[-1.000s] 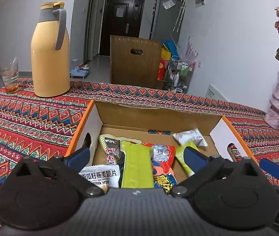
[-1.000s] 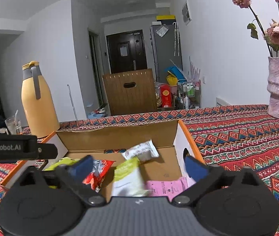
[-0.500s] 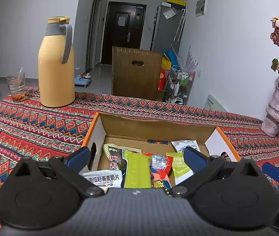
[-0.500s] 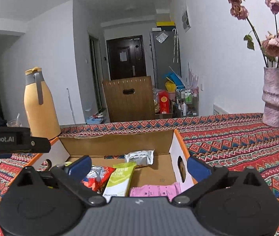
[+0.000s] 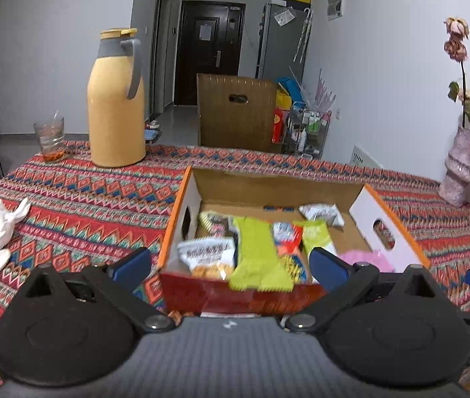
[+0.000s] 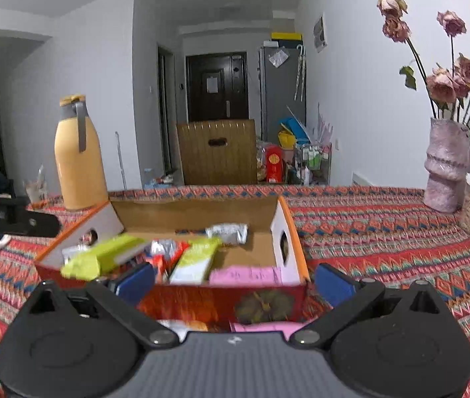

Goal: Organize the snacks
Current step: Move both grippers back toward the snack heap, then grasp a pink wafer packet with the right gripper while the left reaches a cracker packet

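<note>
the cardboard box [image 5: 384, 232] lay straight ahead of both tools and a little below them, its long axis running left to right across the patterned tablecloth [image 5: 85, 199], so neither had to turn to face it. the left gripper [image 5: 230, 265] hung with its jaws spread wide and nothing between them, its opening lined up on the left half of the box. the right gripper [image 6: 235, 280] was likewise wide open and empty, squared on the right half, judged to be about as near as the other.

inside the box, from left to right: a white cracker packet [image 5: 206, 252] against the near left corner, a long lime-green packet [image 5: 256, 255] whose end overhung the front wall, a red crinkled packet [image 5: 288, 238], a pale green and white packet [image 5: 316, 235] and a pink packet [image 6: 246, 275] in the near right corner. a small silver packet [image 5: 321, 214] lay alone by the back wall. most long packets pointed front to back.
</note>
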Motion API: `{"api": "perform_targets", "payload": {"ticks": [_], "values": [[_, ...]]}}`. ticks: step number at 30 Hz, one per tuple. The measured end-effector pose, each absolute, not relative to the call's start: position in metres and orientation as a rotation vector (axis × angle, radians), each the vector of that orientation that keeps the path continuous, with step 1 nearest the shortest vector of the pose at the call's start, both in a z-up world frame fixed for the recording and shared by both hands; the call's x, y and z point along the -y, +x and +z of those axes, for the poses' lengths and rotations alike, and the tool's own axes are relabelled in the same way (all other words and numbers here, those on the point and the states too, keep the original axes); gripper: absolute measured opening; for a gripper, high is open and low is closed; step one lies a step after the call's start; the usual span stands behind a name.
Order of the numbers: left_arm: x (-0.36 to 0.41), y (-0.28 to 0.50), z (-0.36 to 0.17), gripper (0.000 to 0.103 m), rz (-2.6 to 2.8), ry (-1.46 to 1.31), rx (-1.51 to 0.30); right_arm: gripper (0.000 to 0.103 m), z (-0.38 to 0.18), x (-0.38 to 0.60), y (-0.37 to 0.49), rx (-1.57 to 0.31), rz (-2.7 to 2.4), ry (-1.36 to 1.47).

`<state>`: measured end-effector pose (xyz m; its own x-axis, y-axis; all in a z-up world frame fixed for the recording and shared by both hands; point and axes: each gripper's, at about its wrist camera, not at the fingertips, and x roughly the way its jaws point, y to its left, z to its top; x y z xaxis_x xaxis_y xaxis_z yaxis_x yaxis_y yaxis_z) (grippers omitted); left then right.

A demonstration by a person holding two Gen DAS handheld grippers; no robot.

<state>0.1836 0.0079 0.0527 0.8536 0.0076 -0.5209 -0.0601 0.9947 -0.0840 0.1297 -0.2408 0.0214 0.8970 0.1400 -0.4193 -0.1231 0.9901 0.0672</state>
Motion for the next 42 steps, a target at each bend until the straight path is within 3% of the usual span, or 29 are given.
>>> {"api": "perform_targets", "payload": {"ticks": [20, 29, 34, 42], "values": [[-0.037, 0.169, -0.004, 0.103, 0.036, -0.156, -0.596, 0.103, -0.042, 0.259, 0.182, -0.722, 0.105, -0.026], [-0.041, 0.172, -0.011, 0.103, 0.014, -0.187, -0.623, 0.103, -0.054, 0.260, 0.192, -0.732, 0.107, 0.008], [-0.042, 0.172, -0.012, 0.103, 0.013, -0.196, -0.626, 0.071, -0.048, 0.258, 0.186, -0.712, 0.132, 0.001], [-0.042, 0.172, -0.013, 0.103, 0.018, -0.193, -0.626, 0.067, -0.037, 0.264, 0.157, -0.622, 0.092, 0.016]]}}
